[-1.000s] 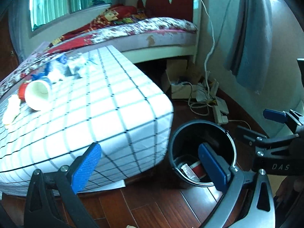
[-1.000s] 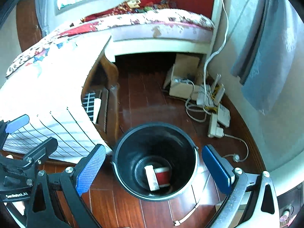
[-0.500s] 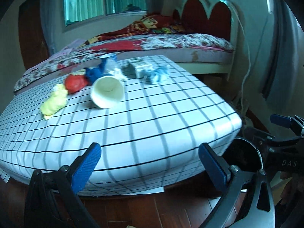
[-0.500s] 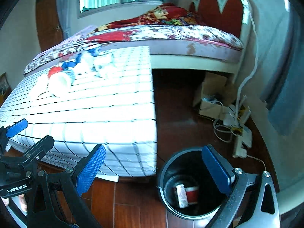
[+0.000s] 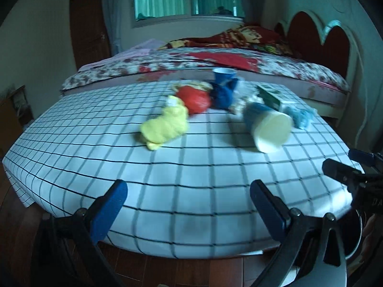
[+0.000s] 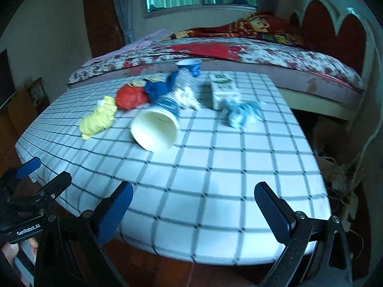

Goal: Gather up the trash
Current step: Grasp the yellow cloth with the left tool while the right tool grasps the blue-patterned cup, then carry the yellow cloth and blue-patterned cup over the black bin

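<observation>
Bed (image 6: 275, 55): widest item in my feed, floral cover, red scalloped headboard, standing behind everything else; window above it.

Table (image 6: 215, 167): white cloth with a dark grid, filling the foreground of both wrist views; all the trash lies on its far half.

Left gripper (image 5: 189, 205): my jaws spread wide, holding nothing, poised over the near table edge; well short of the trash.

Right gripper (image 6: 194, 201): likewise splayed and empty, over the near edge, beside the left one.

Paper cup (image 6: 155, 131): white inside, blue outside, tipped on its side, mouth toward me; nearest piece of trash to both grippers.

Yellow wad (image 5: 165, 126): crumpled, left of the paper cup, just beside the red wad (image 5: 195, 99).

Carton (image 6: 223, 91): white and green, lying right of the cup, with a pale blue crumple (image 6: 241, 113) touching its near end.

Dark blue wad (image 5: 223, 94): behind the cup, between red wad and carton.

Small blue cup (image 5: 223, 75): upright at the far edge; motion blur hides finer detail.
</observation>
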Demonstrator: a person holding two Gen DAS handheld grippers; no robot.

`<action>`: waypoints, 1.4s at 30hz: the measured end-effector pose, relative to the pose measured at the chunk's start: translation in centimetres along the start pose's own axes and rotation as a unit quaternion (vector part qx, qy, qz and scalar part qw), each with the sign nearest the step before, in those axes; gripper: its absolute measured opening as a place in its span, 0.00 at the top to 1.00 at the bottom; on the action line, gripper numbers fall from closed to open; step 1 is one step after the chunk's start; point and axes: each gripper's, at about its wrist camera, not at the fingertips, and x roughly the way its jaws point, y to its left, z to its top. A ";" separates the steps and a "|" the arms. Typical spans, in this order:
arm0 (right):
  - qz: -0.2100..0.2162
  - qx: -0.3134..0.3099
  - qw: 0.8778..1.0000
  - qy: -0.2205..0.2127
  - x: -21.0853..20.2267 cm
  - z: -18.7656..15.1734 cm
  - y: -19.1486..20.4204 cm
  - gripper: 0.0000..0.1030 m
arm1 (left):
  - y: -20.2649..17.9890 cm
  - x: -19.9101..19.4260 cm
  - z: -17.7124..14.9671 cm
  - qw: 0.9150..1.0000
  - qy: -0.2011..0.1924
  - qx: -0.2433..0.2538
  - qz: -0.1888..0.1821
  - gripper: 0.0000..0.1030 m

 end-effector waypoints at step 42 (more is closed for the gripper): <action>0.009 -0.011 0.999 -0.032 2.2 3.4 -0.6 0.48 | -3.0 2.9 4.0 0.996 0.002 0.034 -0.079 0.53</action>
